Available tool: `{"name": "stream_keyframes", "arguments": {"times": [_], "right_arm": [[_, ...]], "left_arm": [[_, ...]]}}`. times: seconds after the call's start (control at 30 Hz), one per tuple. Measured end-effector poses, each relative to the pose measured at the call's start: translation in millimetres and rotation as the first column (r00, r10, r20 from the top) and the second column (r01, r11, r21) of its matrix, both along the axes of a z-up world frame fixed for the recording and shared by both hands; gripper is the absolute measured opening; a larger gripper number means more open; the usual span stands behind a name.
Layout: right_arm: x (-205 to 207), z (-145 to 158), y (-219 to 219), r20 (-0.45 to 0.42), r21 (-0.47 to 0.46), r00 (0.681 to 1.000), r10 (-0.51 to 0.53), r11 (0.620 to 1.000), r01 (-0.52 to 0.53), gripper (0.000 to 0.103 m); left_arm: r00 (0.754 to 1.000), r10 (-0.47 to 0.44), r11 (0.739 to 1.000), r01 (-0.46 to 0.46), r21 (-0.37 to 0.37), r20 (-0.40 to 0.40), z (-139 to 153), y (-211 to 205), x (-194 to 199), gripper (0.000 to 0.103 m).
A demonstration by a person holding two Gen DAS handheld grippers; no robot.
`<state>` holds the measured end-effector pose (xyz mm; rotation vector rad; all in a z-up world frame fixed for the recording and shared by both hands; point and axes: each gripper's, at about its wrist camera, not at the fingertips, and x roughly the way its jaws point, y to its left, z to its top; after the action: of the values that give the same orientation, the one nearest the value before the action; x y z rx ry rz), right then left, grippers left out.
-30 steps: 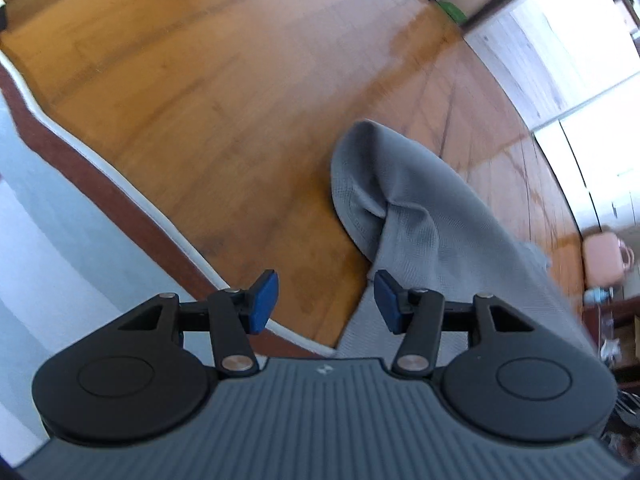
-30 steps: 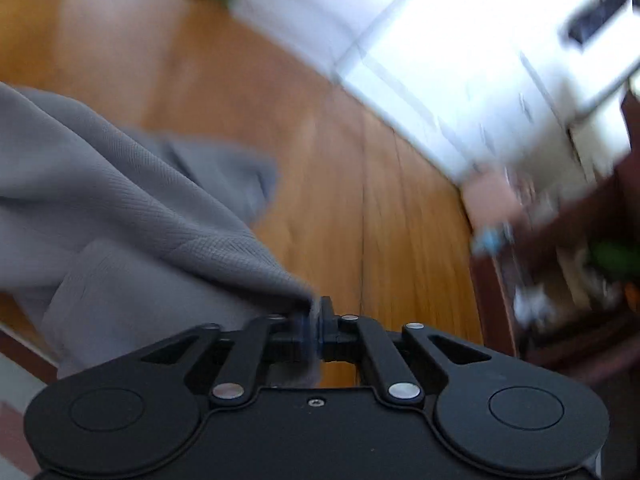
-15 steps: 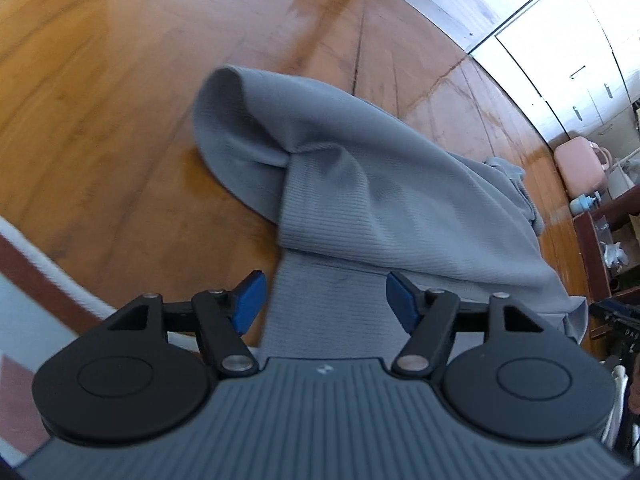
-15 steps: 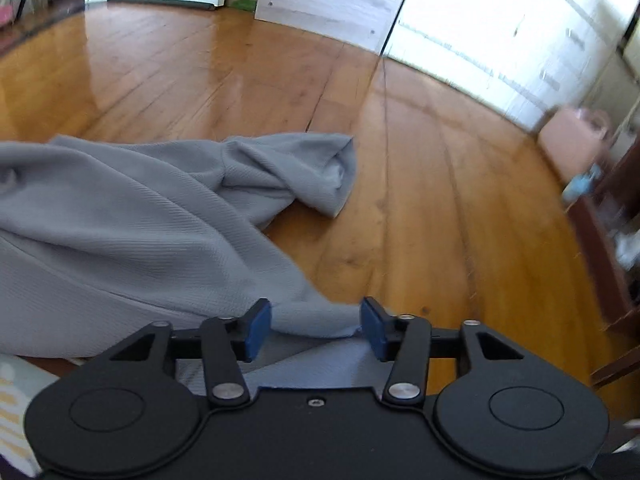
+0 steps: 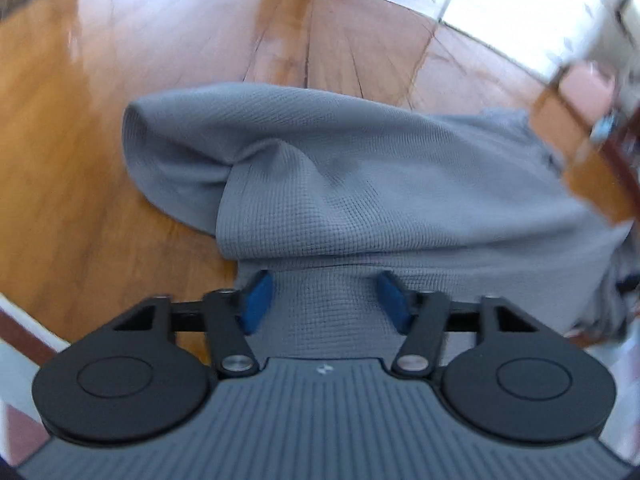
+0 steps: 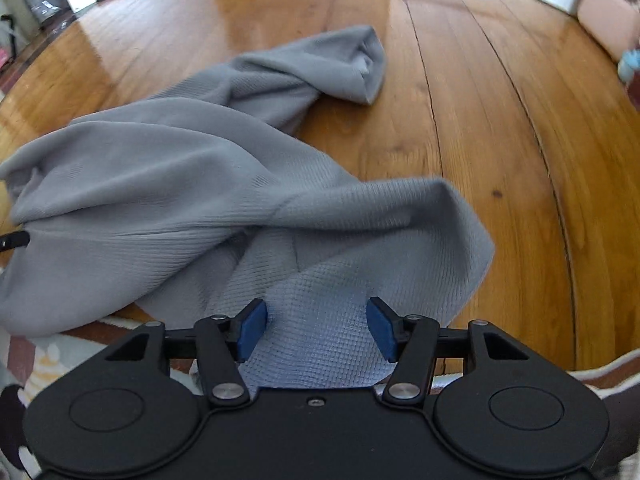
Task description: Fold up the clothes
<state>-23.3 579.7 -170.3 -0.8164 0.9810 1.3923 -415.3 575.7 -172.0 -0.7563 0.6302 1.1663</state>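
grey garment [image 6: 192,184] bunched on wood floor [image 6: 500,120], frame centre, near edge on rug [image 6: 52,356].
left gripper [image 5: 322,300] and right gripper [image 6: 316,330] fingers wide, holding nothing. risk: pinching one layer only, fold drags crooked.

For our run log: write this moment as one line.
left gripper: open | right gripper: open | grey garment: rumpled on wood floor, unheld

Ahead of the matt black plastic fingers [image 6: 251,326] with blue rubbery-looking pads lies a grey garment [image 6: 168,184] of soft waffle-knit cloth, matt and rumpled, on a glossy varnished wooden floor [image 6: 492,128] of smooth, seamed planks.
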Motion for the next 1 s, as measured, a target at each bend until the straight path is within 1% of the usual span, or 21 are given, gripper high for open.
{"name": "stream_keyframes", "arguments": {"times": [0.03, 0.07, 0.1, 0.13, 0.2, 0.27, 0.3, 0.37, 0.43, 0.53, 0.57, 0.6, 0.63, 0.67, 0.7, 0.73, 0.77, 0.8, 0.83, 0.97, 1.0], "right_arm": [[0.6, -3.3, 0.7, -0.002, -0.004, 1.0, 0.0, 1.0, 0.0, 0.061], [1.1, -6.5, 1.3, -0.003, -0.007, 1.0, 0.0, 1.0, 0.0, 0.06], [-1.2, -5.4, -0.4, 0.02, -0.003, 1.0, 0.016, 1.0, -0.016, 0.053], [-3.6, -4.3, -2.1, 0.043, 0.001, 0.999, 0.032, 0.999, -0.032, 0.033], [-8.3, -2.1, -5.4, 0.089, 0.008, 0.994, 0.064, 0.998, -0.065, 0.015], [-9.1, 1.2, -8.6, 0.127, 0.005, 0.991, 0.05, 0.999, -0.051, 0.015], [-9.7, 3.3, -10.8, 0.144, 0.009, 0.989, 0.047, 0.999, -0.049, 0.011], [-7.5, 6.9, -15.7, 0.177, 0.011, 0.983, 0.044, 0.999, -0.047, 0.01], [-1.8, 9.1, -23.8, 0.205, 0.004, 0.979, 0.016, 1.0, -0.017, 0.008], [8.0, 13.3, -34.9, 0.29, -0.021, 0.957, -0.018, 0.999, 0.025, 0.007], [11.2, 14.6, -38.6, 0.318, -0.028, 0.948, -0.028, 0.999, 0.039, 0.007], [14.0, 13.5, -40.5, 0.356, -0.049, 0.934, -0.038, 0.997, 0.06, 0.007], [16.8, 12.4, -42.4, 0.393, -0.07, 0.918, -0.047, 0.994, 0.081, 0.007], [18.3, 10.2, -42.6, 0.448, -0.087, 0.892, -0.049, 0.991, 0.098, 0.007], [18.9, 7.8, -41.6, 0.503, -0.096, 0.863, -0.047, 0.989, 0.11, 0.007], [19.2, 7.1, -42.2, 0.548, -0.093, 0.835, -0.05, 0.988, 0.12, 0.015], [19.3, 8.4, -42.3, 0.573, -0.081, 0.818, -0.057, 0.989, 0.126, 0.021], [18.5, 13.7, -40.6, 0.569, -0.06, 0.819, -0.071, 0.99, 0.128, 0.034], [17.7, 19.1, -39.0, 0.565, -0.038, 0.821, -0.085, 0.991, 0.129, 0.041], [14.7, 40.6, -32.4, 0.546, 0.047, 0.826, -0.139, 0.99, 0.136, 0.042], [14.3, 48.0, -32.7, 0.5, 0.083, 0.852, -0.154, 0.988, 0.13, 0.044]], "left_arm": [[1.0, -0.011, 1.0, 0.012, 0.011, -0.007, 3.2, -2.4, 2.4, 0.002], [1.0, -0.019, 1.0, 0.019, 0.022, -0.002, 6.5, -5.1, 3.6, 0.001], [1.0, -0.026, 0.999, 0.026, 0.032, 0.004, 9.8, -7.8, 4.9, 0.001], [0.999, -0.041, 0.998, 0.04, 0.04, 0.017, 14.0, -10.0, 5.4, 0.001], [0.995, -0.079, 0.996, 0.076, 0.053, 0.053, 23.5, -14.1, 5.5, 0.001], [0.988, -0.102, 0.994, 0.097, 0.048, 0.115, 32.4, -17.6, 0.9, 0.001], [0.985, -0.107, 0.994, 0.102, 0.047, 0.132, 35.1, -18.9, -1.9, 0.001], [0.983, -0.113, 0.993, 0.107, 0.05, 0.148, 38.8, -20.9, -7.6, 0.001], [0.987, -0.103, 0.994, 0.098, 0.048, 0.122, 39.5, -22.1, -11.6, 0.004], [0.995, -0.068, 0.997, 0.065, 0.035, 0.069, 34.4, -18.1, -13.6, 0.005], [0.996, -0.056, 0.998, 0.054, 0.023, 0.067, 32.7, -15.4, -16.2, 0.01], [0.996, -0.045, 0.999, 0.044, 0.008, 0.072, 31.0, -12.7, -19.7, 0.023], [0.996, -0.033, 0.999, 0.034, -0.004, 0.083, 29.5, -10.8, -22.7, 0.031], [0.995, -0.021, 1.0, 0.022, -0.016, 0.097, 28.2, -9.5, -25.5, 0.046], [0.994, -0.008, 1.0, 0.011, -0.028, 0.111, 26.9, -8.1, -28.2, 0.053], [0.992, 0.004, 0.999, 0.001, -0.039, 0.125, 25.6, -6.8, -30.9, 0.053], [0.99, 0.017, 0.999, -0.01, -0.051, 0.139, 24.3, -5.4, -33.7, 0.054], [0.99, 0.02, 0.998, -0.011, -0.061, 0.142, 22.9, -4.7, -34.1, 0.055], [0.99, 0.016, 0.998, -0.007, -0.069, 0.139, 21.4, -4.4, -33.3, 0.056], [0.991, -0.025, 0.994, 0.039, -0.101, 0.129, 14.2, -3.4, -24.2, 0.06], [0.991, -0.034, 0.993, 0.048, -0.106, 0.127, 11.9, -3.3, -21.4, 0.065]]}}
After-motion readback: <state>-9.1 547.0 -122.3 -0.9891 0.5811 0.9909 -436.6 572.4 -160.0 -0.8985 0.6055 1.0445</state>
